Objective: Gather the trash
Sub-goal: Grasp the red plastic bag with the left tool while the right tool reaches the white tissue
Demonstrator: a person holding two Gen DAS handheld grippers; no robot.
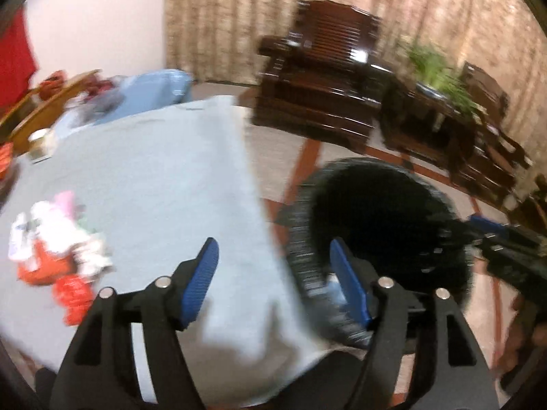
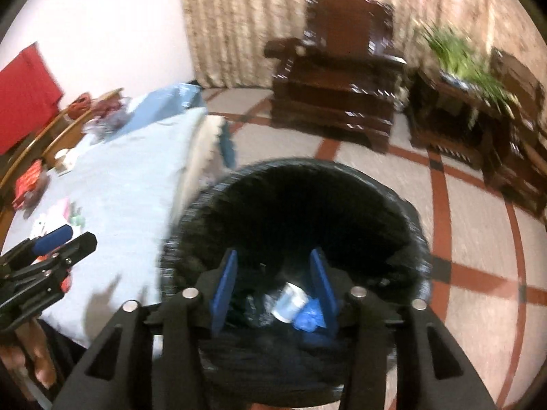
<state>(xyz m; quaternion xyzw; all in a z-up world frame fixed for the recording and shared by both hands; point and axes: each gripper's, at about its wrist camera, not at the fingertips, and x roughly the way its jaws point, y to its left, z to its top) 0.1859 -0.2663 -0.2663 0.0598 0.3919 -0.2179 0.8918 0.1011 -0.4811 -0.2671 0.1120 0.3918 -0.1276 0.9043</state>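
A black bin (image 2: 290,205) lined with a black bag stands on the floor beside the table (image 1: 154,171), which wears a pale blue cloth. My right gripper (image 2: 274,253) hangs open over the bin's mouth with nothing between its fingers. Down inside lie a white cup (image 2: 289,302) and a blue scrap (image 2: 307,317). My left gripper (image 1: 273,244) is open and empty above the table's edge, next to the bin (image 1: 376,212). A blurred pile of red, white and pink wrappers (image 1: 58,249) lies on the cloth to its left.
A dark wooden armchair (image 2: 342,78) and a side table with a green plant (image 2: 458,54) stand by the curtain across the tiled floor. Wooden chair backs (image 1: 44,109) and more clutter line the table's far left side. A hand (image 2: 30,358) holds the left gripper.
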